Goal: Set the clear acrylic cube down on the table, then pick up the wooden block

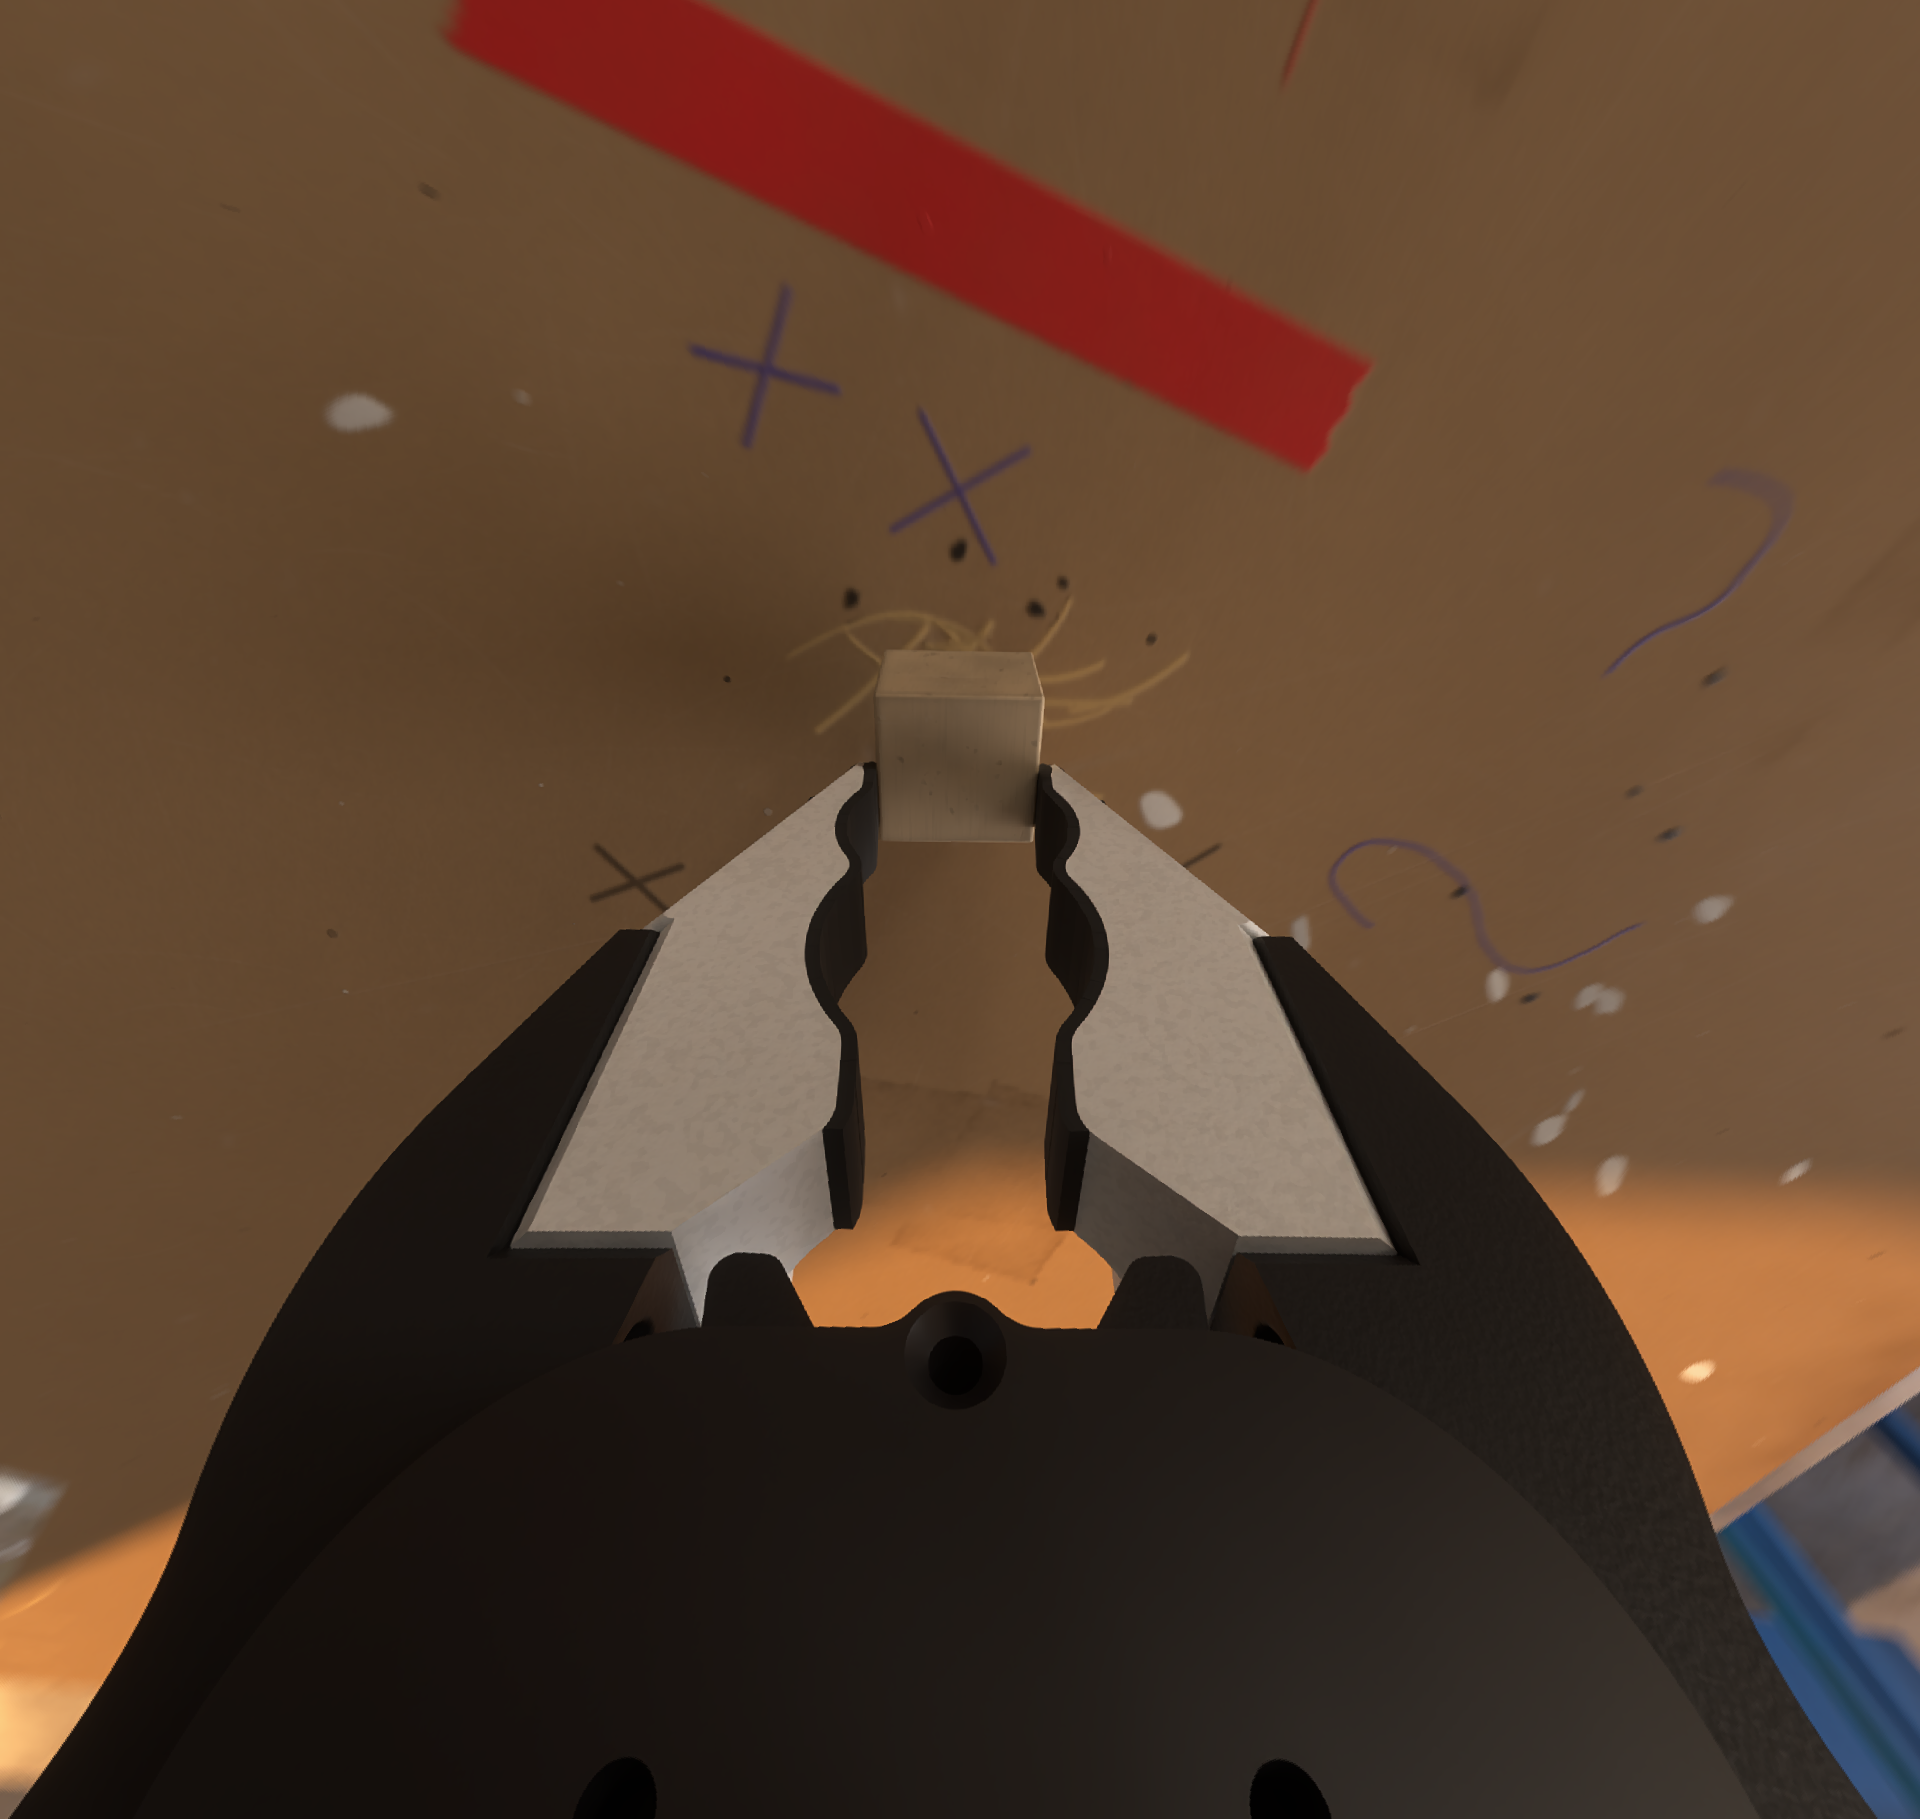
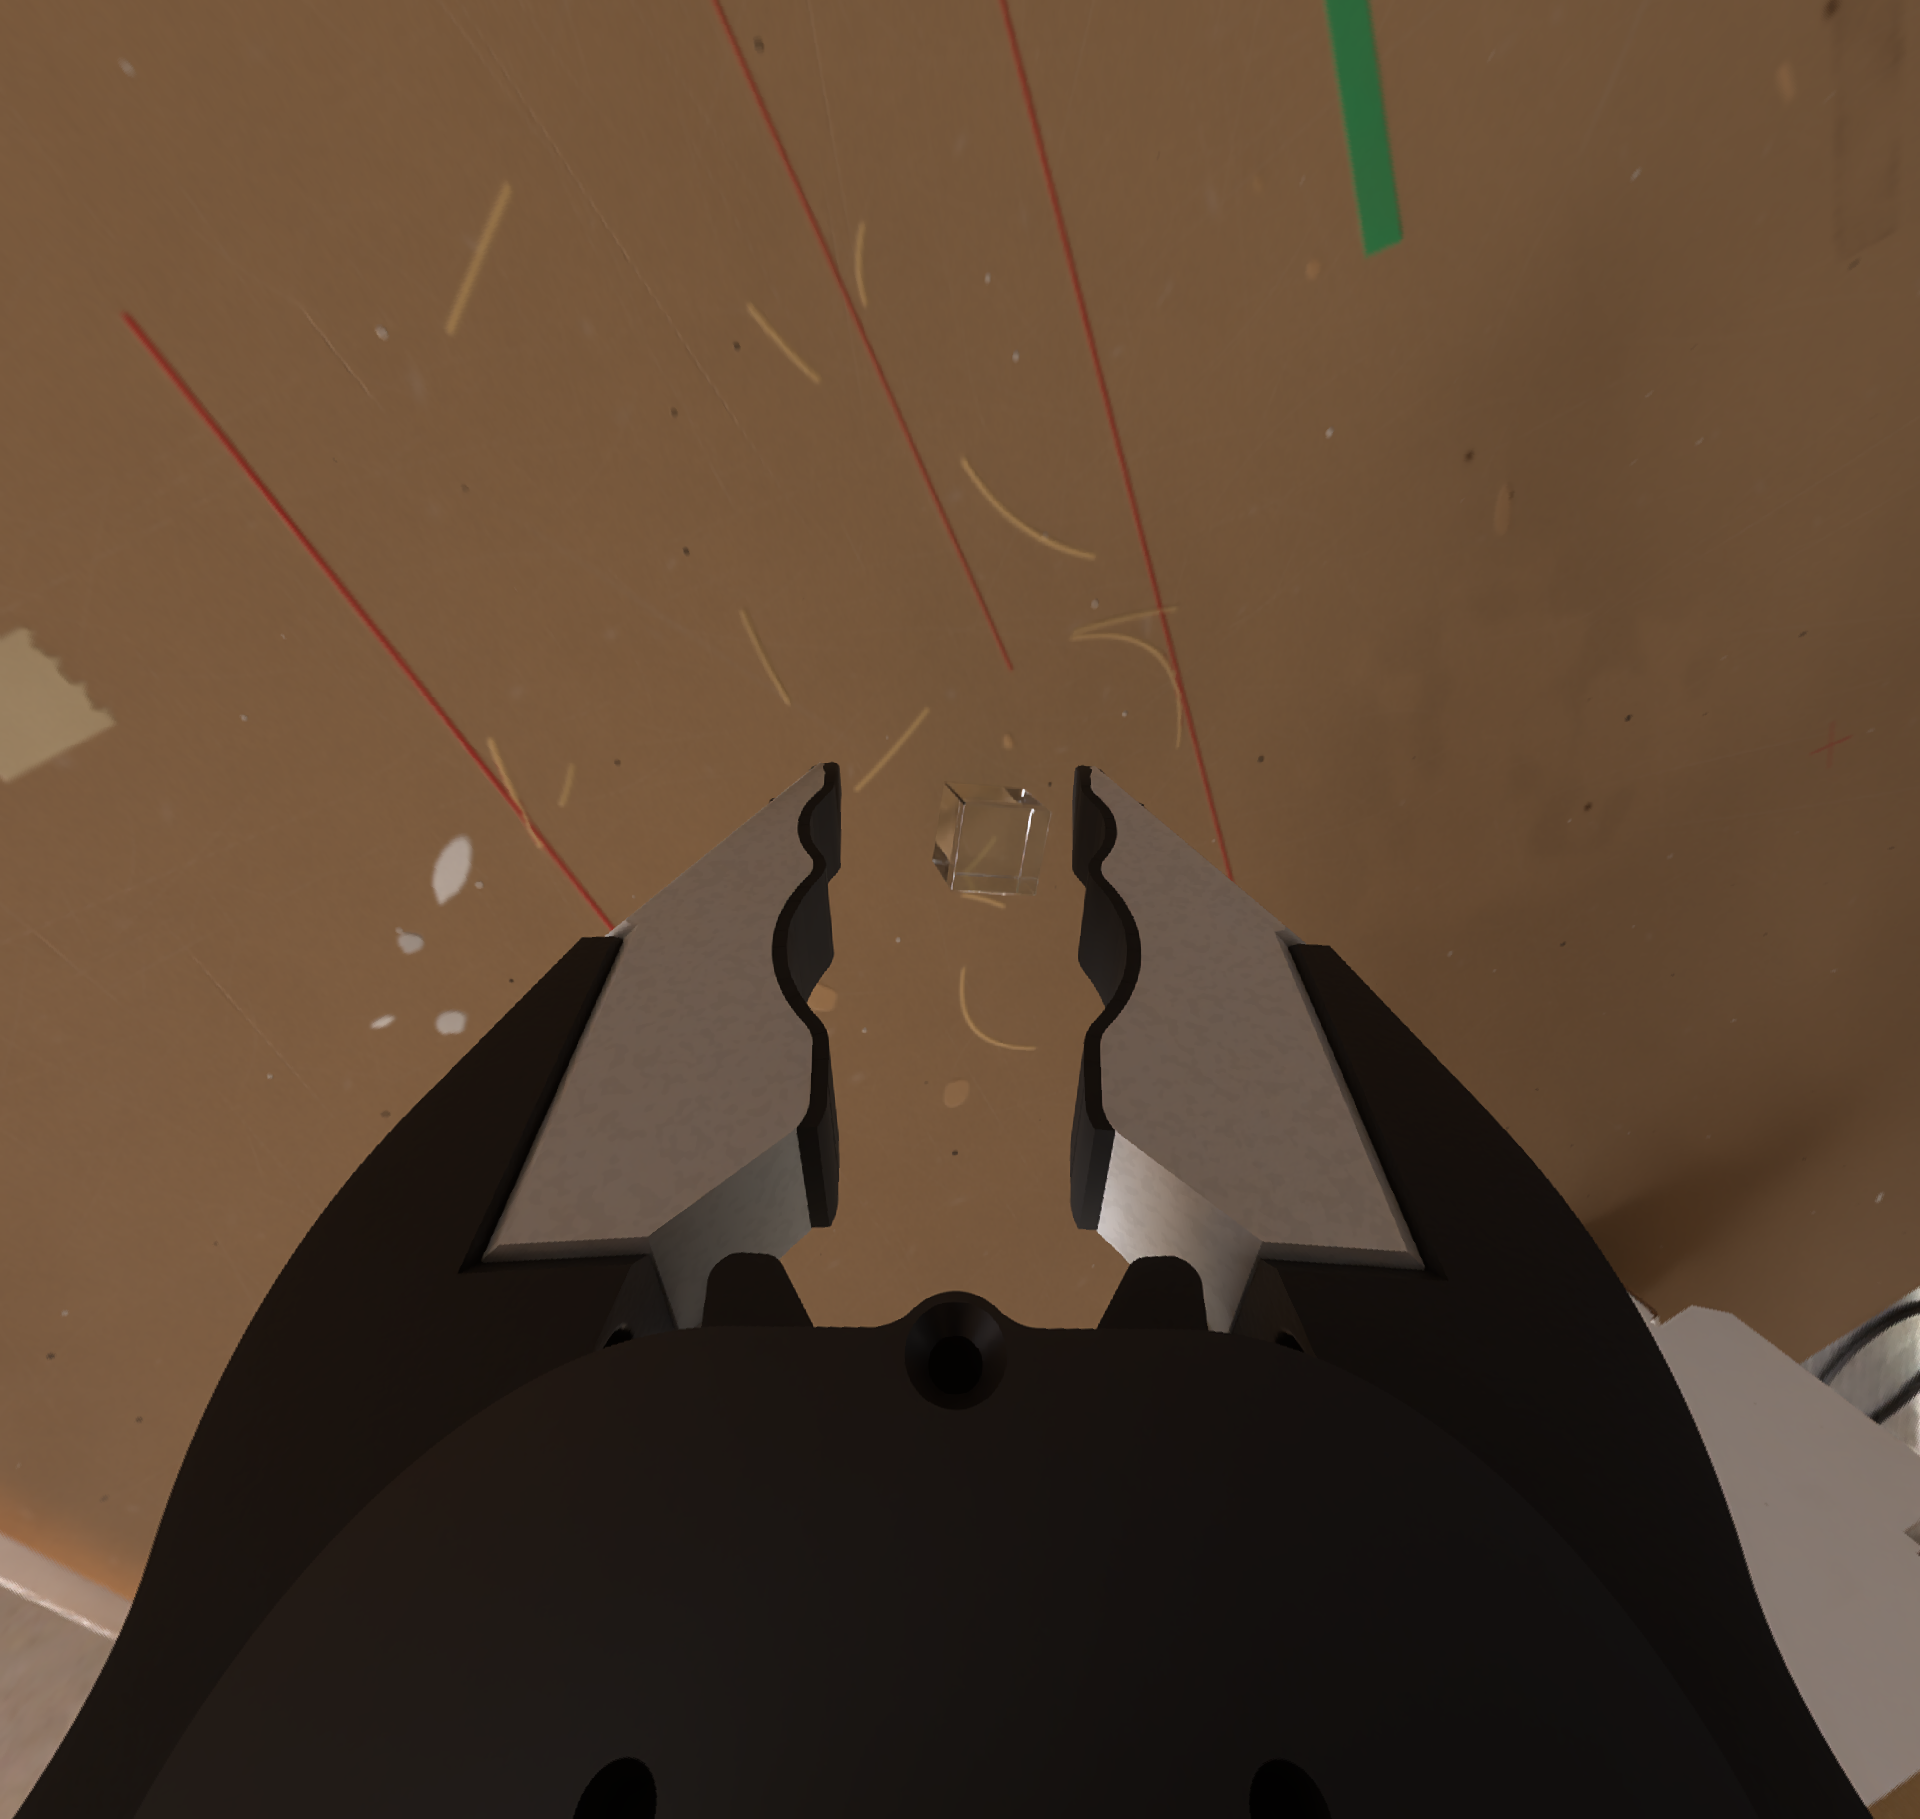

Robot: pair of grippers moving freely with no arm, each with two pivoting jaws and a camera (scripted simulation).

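Note:
In the left wrist view a pale wooden block (image 1: 956,730) sits between the tips of my left gripper (image 1: 956,795). Both fingertips (image 1: 868,798) press its sides, so the gripper is shut on it. I cannot tell whether the block rests on the brown table (image 1: 416,626) or hangs just above it. In the right wrist view the clear acrylic cube (image 2: 995,842) lies on the table (image 2: 520,522), just beyond the tips of my right gripper (image 2: 956,795). That gripper is open, and neither finger touches the cube.
A wide red tape strip (image 1: 914,180) and pen crosses (image 1: 767,367) mark the table beyond the block. Thin red lines (image 2: 852,294) and a green tape strip (image 2: 1356,76) mark it beyond the cube. The table edge (image 1: 1808,1447) runs at the lower right of the left wrist view.

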